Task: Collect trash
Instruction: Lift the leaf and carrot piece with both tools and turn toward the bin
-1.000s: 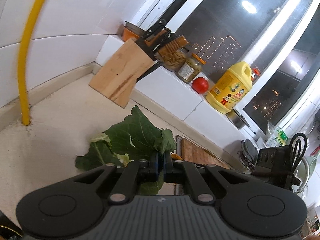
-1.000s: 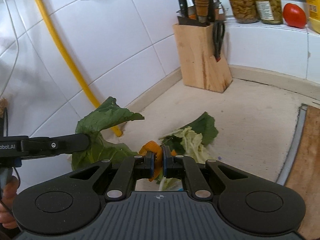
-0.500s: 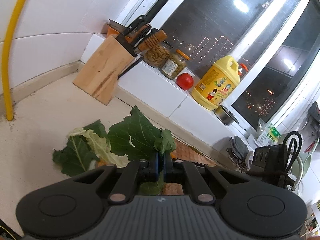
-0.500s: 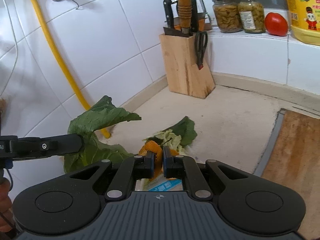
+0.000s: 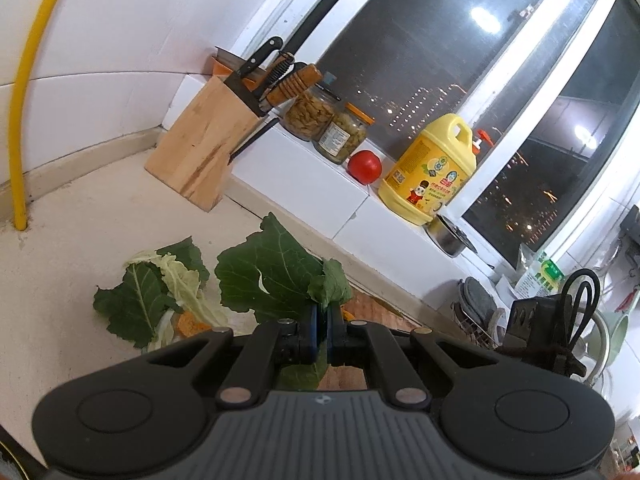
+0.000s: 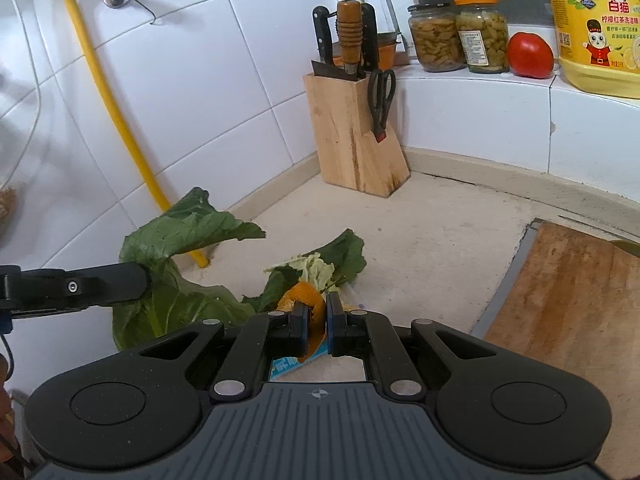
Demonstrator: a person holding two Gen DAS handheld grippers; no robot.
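Observation:
My left gripper point(image 5: 320, 318) is shut on a large dark green leaf point(image 5: 276, 276), which hangs above the counter. The right wrist view shows that same leaf point(image 6: 180, 240) drooping from the left gripper point(image 6: 140, 282) at the far left. A curled orange peel point(image 6: 310, 304) is pinched in my shut right gripper point(image 6: 317, 320). On the counter below lie more leaves point(image 6: 340, 254), one pale cabbage piece point(image 5: 180, 284) and another bit of orange peel point(image 5: 188, 325). A blue and white packet point(image 6: 284, 366) shows under the right gripper's fingers.
A wooden knife block point(image 6: 352, 136) stands in the corner by the tiled wall, and a yellow pipe point(image 6: 104, 92) runs down to the counter. The sill holds two jars point(image 6: 458, 36), a tomato point(image 6: 530, 55) and a yellow detergent bottle point(image 6: 596, 28). A wooden cutting board point(image 6: 568, 296) lies at right.
Both grippers have drawn back and slightly up from the wall, each keeping its load. The leaves left on the counter have come into sight at the left of the left wrist view.

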